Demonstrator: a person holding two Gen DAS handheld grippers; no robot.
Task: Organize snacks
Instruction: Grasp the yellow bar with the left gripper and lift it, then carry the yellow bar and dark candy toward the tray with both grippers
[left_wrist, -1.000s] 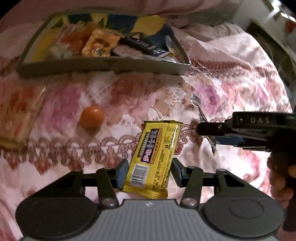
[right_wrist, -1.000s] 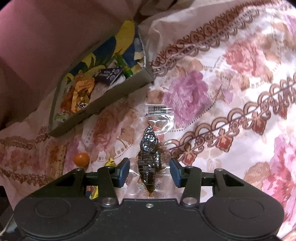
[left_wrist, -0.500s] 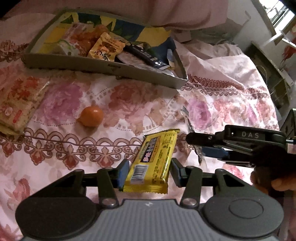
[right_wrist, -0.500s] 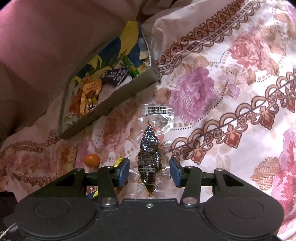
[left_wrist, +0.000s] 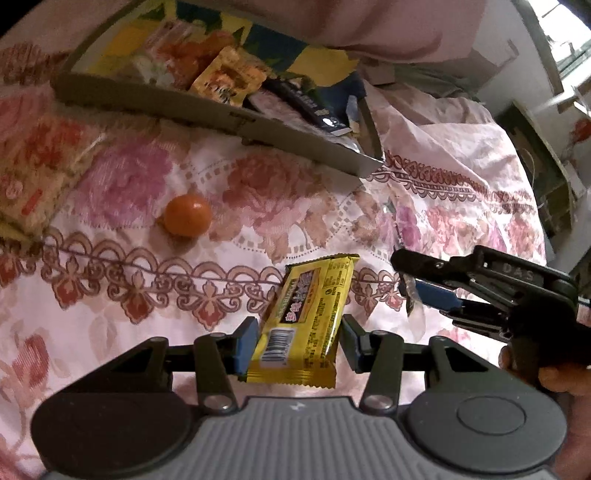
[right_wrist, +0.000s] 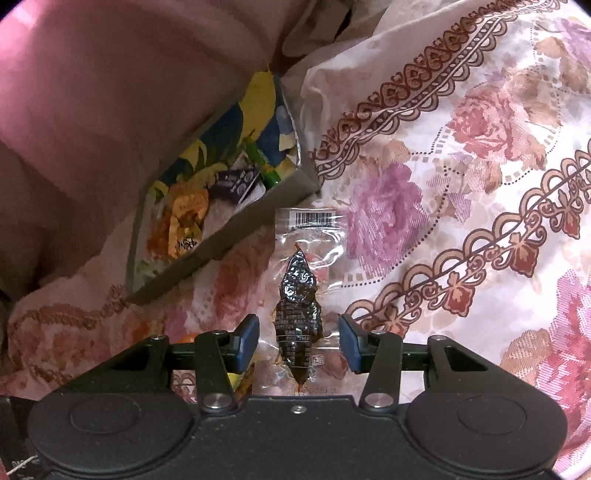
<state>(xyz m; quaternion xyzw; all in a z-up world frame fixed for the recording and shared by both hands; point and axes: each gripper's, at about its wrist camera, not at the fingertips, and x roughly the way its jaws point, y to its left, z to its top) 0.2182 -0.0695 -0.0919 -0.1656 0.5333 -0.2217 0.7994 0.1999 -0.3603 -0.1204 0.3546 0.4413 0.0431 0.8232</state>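
Observation:
My left gripper (left_wrist: 297, 341) is shut on a yellow snack bar (left_wrist: 306, 317) and holds it above the flowered bedspread. My right gripper (right_wrist: 298, 341) holds a clear packet with a dark snack (right_wrist: 299, 306) inside; its pads touch the packet's clear edges. The right gripper also shows in the left wrist view (left_wrist: 424, 280), right of the yellow bar. The grey cardboard tray (left_wrist: 207, 110) with several snack packets lies beyond; it also shows in the right wrist view (right_wrist: 221, 236), up and left of the packet.
A small orange (left_wrist: 187, 215) lies on the bedspread left of the yellow bar. A large cracker pack (left_wrist: 33, 177) lies at the far left. Pink bedding (right_wrist: 110, 92) rises behind the tray. Furniture (left_wrist: 539, 162) stands off the bed's right side.
Both grippers have moved closer to the tray with their snacks still held. The tray looms larger in both views, and the orange has slipped behind the right gripper's body.

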